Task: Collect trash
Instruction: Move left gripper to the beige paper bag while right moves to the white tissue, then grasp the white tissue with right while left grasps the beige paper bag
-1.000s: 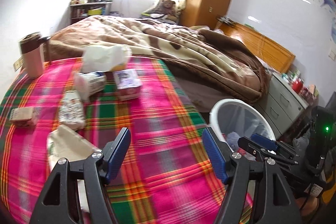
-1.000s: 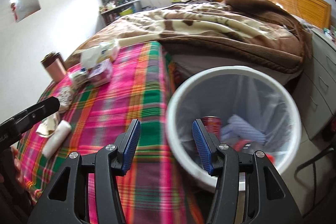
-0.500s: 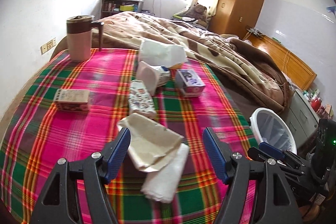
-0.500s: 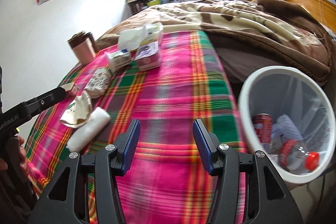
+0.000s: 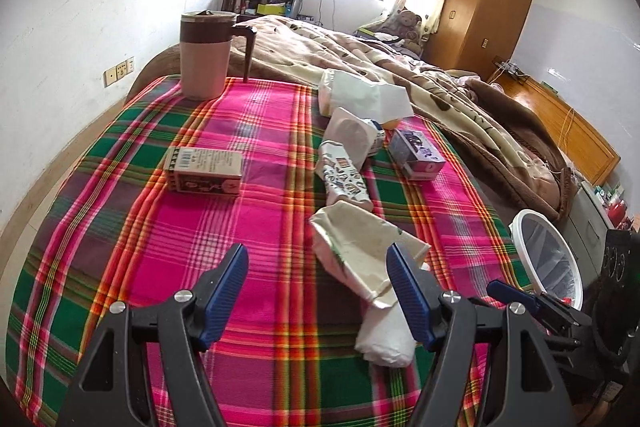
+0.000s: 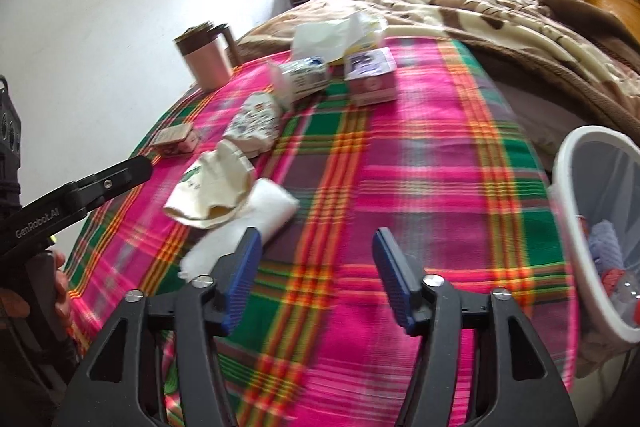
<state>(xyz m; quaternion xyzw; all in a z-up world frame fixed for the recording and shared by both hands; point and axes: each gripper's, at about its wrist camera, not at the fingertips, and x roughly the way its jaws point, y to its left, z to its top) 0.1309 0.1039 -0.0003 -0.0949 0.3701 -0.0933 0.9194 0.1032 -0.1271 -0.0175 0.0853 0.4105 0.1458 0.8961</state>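
From the left wrist, the left hand-held gripper point(image 5: 318, 277) hangs with its ribbed blue pads spread wide and nothing between them, above a bed point(image 5: 224, 227) covered in pink, green and orange plaid cloth. Just past its right pad lies a crumpled cream wrapper point(image 5: 360, 251) overlapping a soft white roll point(image 5: 386, 335). Farther back sit a printed pouch point(image 5: 344, 179), a white cup point(image 5: 352, 137) on its side, a small purple carton point(image 5: 416, 155) and a flat brown box point(image 5: 204, 171) well to the left. A tall pink mug point(image 5: 204, 55) with a brown lid stands upright at the far edge. The round white bin point(image 5: 520, 227) stands beside the bed at the right. From the right wrist, the right hand-held gripper point(image 6: 318, 277) is likewise parted and empty over the plaid, the roll point(image 6: 256, 219) touching its left pad's tip in this view and the wrapper point(image 6: 212, 187) just beyond. The bin point(image 6: 568, 163), lined with thin plastic, holds trash at the right edge.
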